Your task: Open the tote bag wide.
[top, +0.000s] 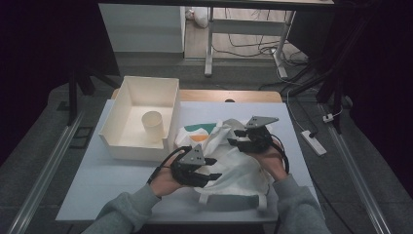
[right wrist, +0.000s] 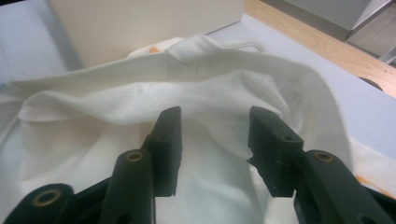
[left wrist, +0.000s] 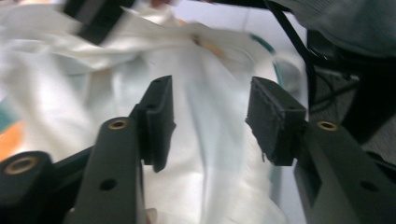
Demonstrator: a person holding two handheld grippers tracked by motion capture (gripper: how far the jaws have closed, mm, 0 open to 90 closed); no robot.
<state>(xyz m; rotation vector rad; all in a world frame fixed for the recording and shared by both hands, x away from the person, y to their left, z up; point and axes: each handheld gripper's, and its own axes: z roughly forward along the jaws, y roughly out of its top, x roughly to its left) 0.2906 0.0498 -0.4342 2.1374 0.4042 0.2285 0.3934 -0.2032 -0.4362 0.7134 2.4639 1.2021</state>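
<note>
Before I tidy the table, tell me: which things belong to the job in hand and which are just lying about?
In the job:
white cloth bag
left tongs, open over it
right tongs, open over it

Lying about:
white box
paper cup inside the box
power strip on the floor

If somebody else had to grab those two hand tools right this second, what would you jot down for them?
Left gripper: open, over the near part of the white cloth bag, nothing held.
Right gripper: open, over the bag's far part, its fingers pointing at the bag's gaping mouth, nothing held.
Bag: crumpled on the table, handles toward the person, right of the white box.
Box holds an upright paper cup.
Done: nothing gripped yet.
Left: probably take hold of the bag; what follows is unclear.
</note>
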